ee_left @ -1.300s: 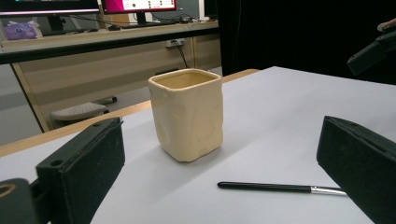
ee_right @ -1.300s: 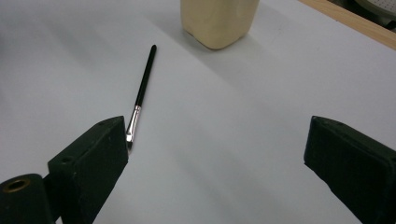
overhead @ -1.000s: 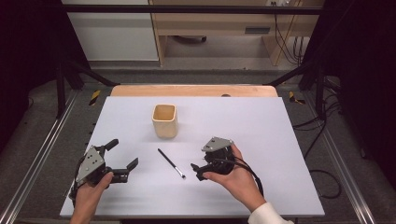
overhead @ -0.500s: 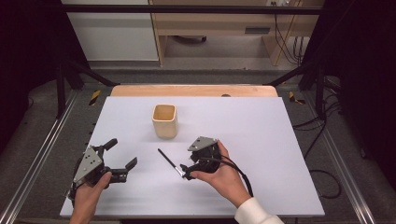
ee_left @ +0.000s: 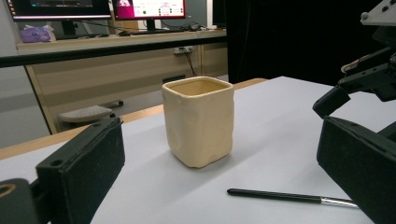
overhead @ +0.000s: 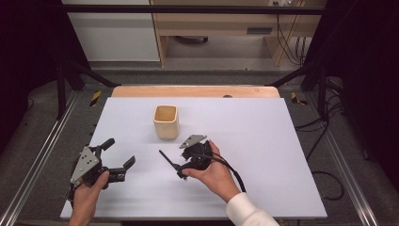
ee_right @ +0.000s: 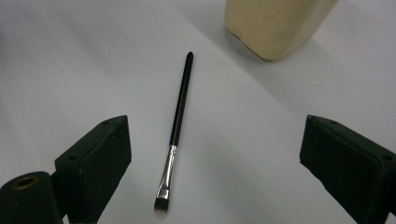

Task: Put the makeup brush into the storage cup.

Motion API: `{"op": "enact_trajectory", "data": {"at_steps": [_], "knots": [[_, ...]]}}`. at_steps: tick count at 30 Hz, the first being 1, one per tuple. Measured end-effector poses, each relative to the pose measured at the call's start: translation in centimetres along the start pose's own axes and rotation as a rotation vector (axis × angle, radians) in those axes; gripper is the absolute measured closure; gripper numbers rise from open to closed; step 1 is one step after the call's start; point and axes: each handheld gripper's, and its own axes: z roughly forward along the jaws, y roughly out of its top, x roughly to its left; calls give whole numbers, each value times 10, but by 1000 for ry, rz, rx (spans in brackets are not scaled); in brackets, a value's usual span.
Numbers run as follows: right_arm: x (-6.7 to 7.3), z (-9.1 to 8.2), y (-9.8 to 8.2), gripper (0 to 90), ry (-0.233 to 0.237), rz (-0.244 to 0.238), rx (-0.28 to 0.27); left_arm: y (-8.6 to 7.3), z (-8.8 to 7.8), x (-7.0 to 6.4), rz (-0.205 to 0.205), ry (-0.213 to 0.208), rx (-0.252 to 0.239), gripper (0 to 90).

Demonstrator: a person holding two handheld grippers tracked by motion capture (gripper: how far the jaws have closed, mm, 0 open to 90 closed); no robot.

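A thin black brush (overhead: 165, 158) with a silver ferrule lies flat on the white table, in front of a cream square cup (overhead: 165, 121). My right gripper (overhead: 179, 161) hovers open over the brush's bristle end. In the right gripper view the brush (ee_right: 180, 116) runs up between the two spread jaws of that gripper (ee_right: 222, 140), touching neither, with the cup (ee_right: 275, 23) beyond its handle tip. My left gripper (overhead: 117, 155) rests open at the front left, apart from both. Along its jaws (ee_left: 219, 154) I see the cup (ee_left: 198, 119), the brush (ee_left: 289, 196) and the other gripper (ee_left: 369, 70).
The white table top (overhead: 263, 136) has a wooden strip (overhead: 195, 91) along its far edge. Metal rails (overhead: 37, 160) run down both sides. Behind the table stand a desk and cables (overhead: 282, 42).
The right hand has carried its gripper leftward, from right of the brush to over its bristle end. The left gripper, brush and cup have stayed put.
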Motion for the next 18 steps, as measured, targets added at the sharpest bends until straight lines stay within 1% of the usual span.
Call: {"op": "enact_trajectory", "data": {"at_steps": [1, 4, 5, 8, 9, 11, 12, 13, 16, 18], "knots": [[0, 3, 2, 101, 8, 15, 5, 0, 0, 1, -2, 0, -2, 8], [-1, 6, 3, 100, 9, 19, 8, 0, -1, 1, -8, 4, -9, 8], [-1, 8, 3, 97, 9, 21, 27, 1, -1, 1, -7, 3, -11, 8], [-2, 10, 4, 94, 13, 23, 29, 1, -1, 1, -8, 0, -14, 8], [-2, 11, 4, 91, 12, 38, 35, 1, -1, 1, -8, -1, -17, 8], [-3, 11, 4, 87, 14, 36, 37, 1, -1, 1, -7, -4, -20, 8], [-3, 12, 4, 85, 10, 42, 37, 1, -1, 0, -7, -5, -21, 8], [-4, 14, 4, 68, 9, 46, 47, 1, -1, 0, -5, -7, -20, 8], [-5, 16, 3, 59, 7, 40, 55, 1, -1, -1, -4, -9, -19, 8], [-4, 18, 3, 59, 7, 44, 53, 1, -1, -1, -4, -11, -19, 8]]}}
